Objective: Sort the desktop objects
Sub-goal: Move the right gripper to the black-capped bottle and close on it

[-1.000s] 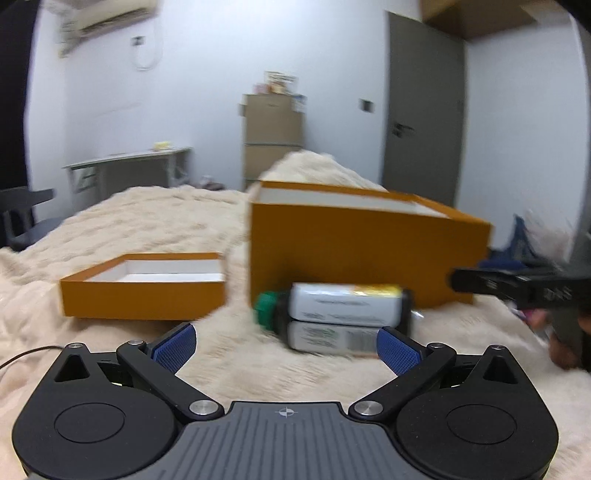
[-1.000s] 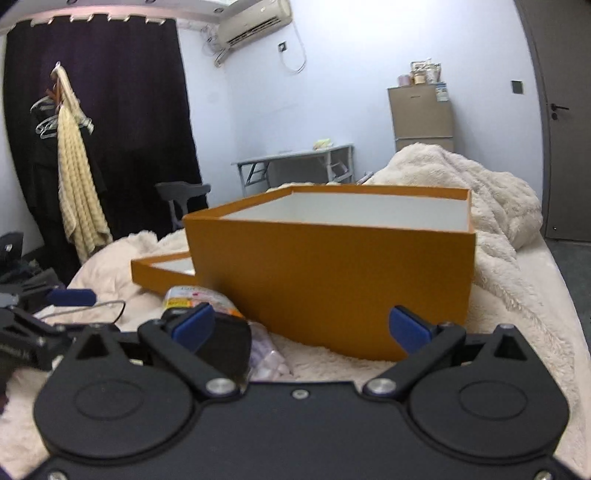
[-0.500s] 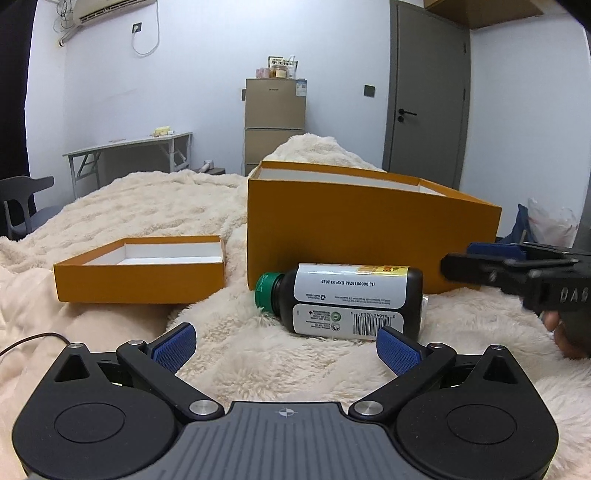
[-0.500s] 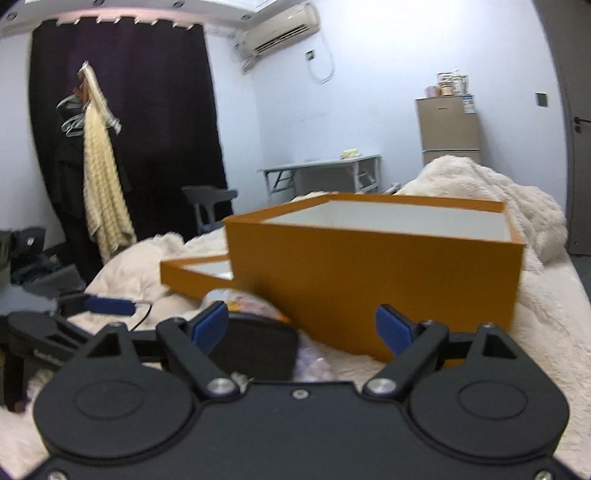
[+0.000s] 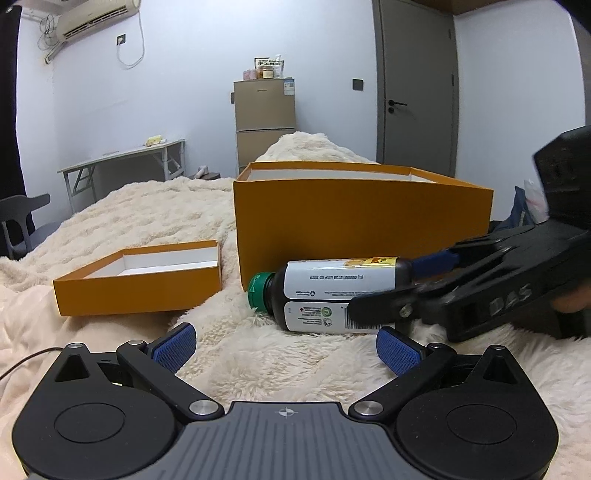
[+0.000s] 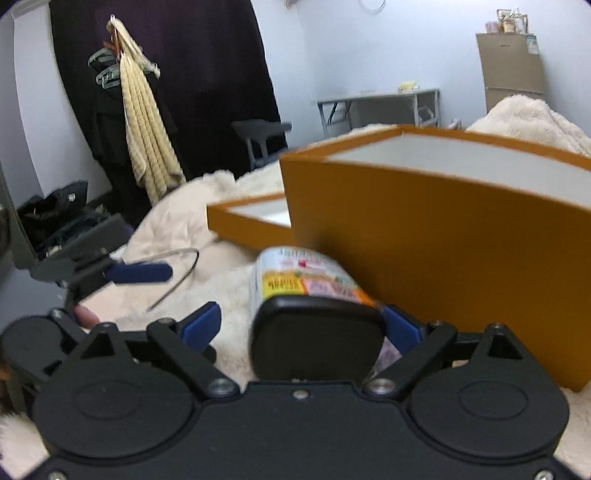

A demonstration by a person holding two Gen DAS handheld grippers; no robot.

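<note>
Bottle (image 5: 332, 295) lies on the blanket (image 5: 258, 354), near side of the box (image 5: 362, 214). Right gripper (image 6: 303, 325) straddles its base, jaws opening; left gripper (image 5: 286, 345) spread, empty. Risk: bottle rolling off the soft pile.

We note pale bluish-white walls (image 5: 184, 92) under even indoor light. A white wall-mounted air conditioner (image 5: 98, 20) sits high at left, a looped white cable (image 5: 129, 55) hanging beneath it. A tan two-door fridge (image 5: 265, 122) stands at the far wall, small jars on top. Beside it we see a grey panel door with a black handle (image 5: 417, 88). A grey folding-leg table (image 5: 122, 166) lines the wall. A dark curtain (image 6: 184, 74) carries hangers and a cream knitted scarf (image 6: 144, 125). A grey plastic chair (image 6: 262, 136) stands near it.
</note>
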